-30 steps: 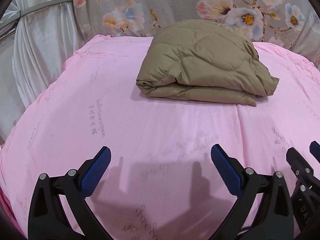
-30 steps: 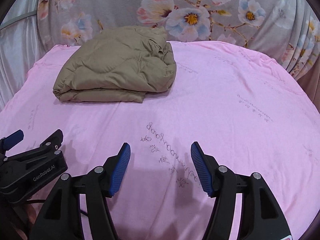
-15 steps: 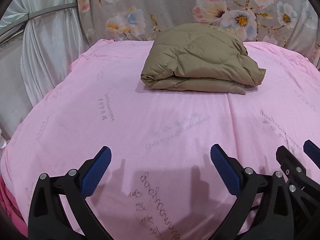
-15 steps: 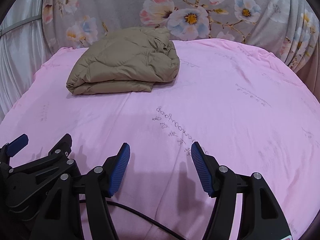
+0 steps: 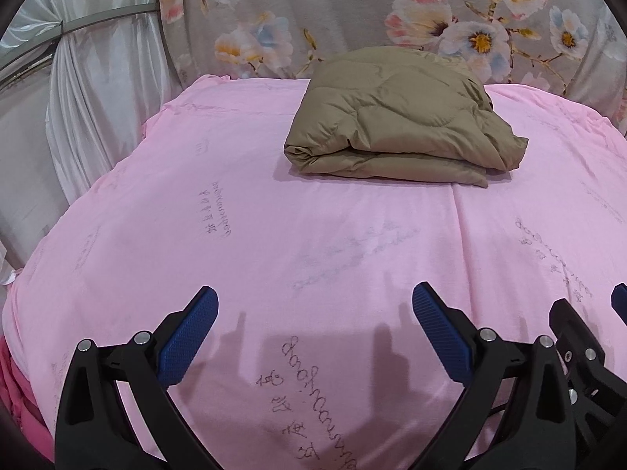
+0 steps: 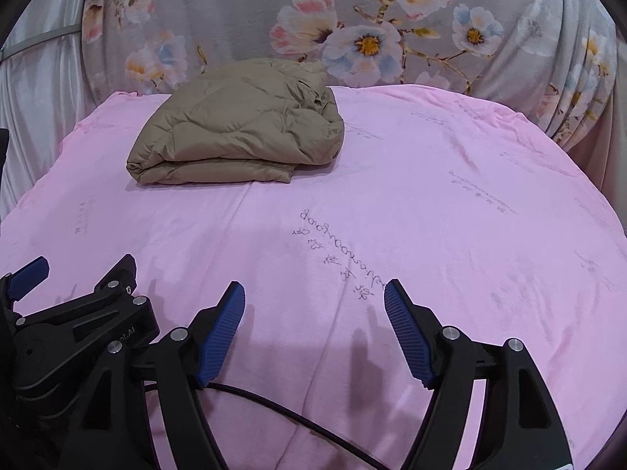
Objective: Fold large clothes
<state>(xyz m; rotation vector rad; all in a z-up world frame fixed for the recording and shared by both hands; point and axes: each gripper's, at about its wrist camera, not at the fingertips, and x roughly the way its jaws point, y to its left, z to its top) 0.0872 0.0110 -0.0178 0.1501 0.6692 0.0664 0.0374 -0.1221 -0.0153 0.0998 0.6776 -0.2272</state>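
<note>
A tan quilted padded garment [image 5: 399,121] lies folded in a thick bundle at the far side of the pink bed sheet [image 5: 274,227]; it also shows in the right wrist view [image 6: 239,129]. My left gripper [image 5: 313,305] is open and empty, low over the near part of the sheet, well short of the bundle. My right gripper [image 6: 313,301] is open and empty too, beside the left one. The left gripper [image 6: 74,274] shows at the lower left of the right wrist view.
A grey floral curtain [image 6: 352,27] hangs behind the bed and white drapes [image 5: 98,78] hang at the left. A black cable [image 6: 298,419] runs across the sheet under my right gripper. The sheet's left edge [image 5: 23,286] drops away.
Both grippers have pulled back toward the near edge of the bed, so the folded bundle looks farther away. Both stayed open and empty.
</note>
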